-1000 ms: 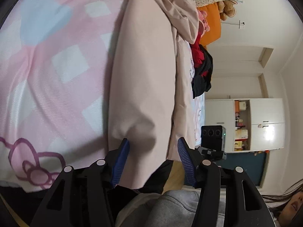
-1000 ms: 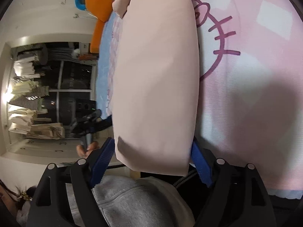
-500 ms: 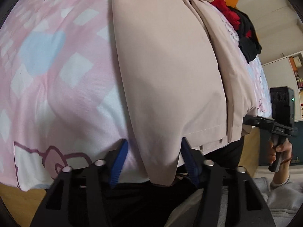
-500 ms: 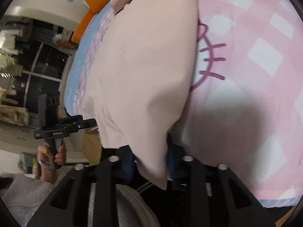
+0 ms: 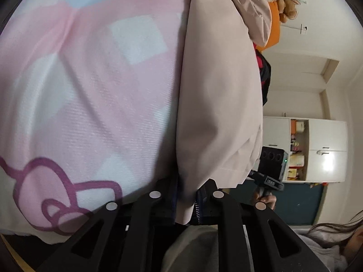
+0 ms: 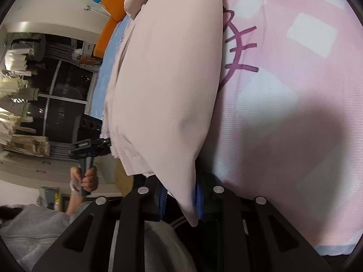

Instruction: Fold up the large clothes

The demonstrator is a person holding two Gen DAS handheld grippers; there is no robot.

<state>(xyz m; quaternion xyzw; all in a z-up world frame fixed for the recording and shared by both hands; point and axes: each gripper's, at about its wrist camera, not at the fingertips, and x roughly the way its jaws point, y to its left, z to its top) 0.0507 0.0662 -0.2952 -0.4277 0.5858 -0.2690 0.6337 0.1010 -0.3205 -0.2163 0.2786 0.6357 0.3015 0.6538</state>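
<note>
Both sets of jaws have just closed since the earlier frame: left gripper [image 5: 185, 200] and right gripper [image 6: 180, 198] each pinch the pale pink garment [image 5: 217, 95], fingertips hidden by cloth. Pink checked bedspread [image 5: 86, 86] underneath; white cupboard [image 5: 326, 149] behind.

The right tongs [image 6: 180, 200], jaws just closing, pinch a corner of the pale pink garment [image 6: 168, 79] lying on the pink checked bedspread [image 6: 295, 113], apparently folded double.

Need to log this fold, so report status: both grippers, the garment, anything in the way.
Left gripper and right gripper have just closed, each pinching a corner of the pale pink garment. Garment lies along the pink checked bedding. Nothing blocking.
</note>
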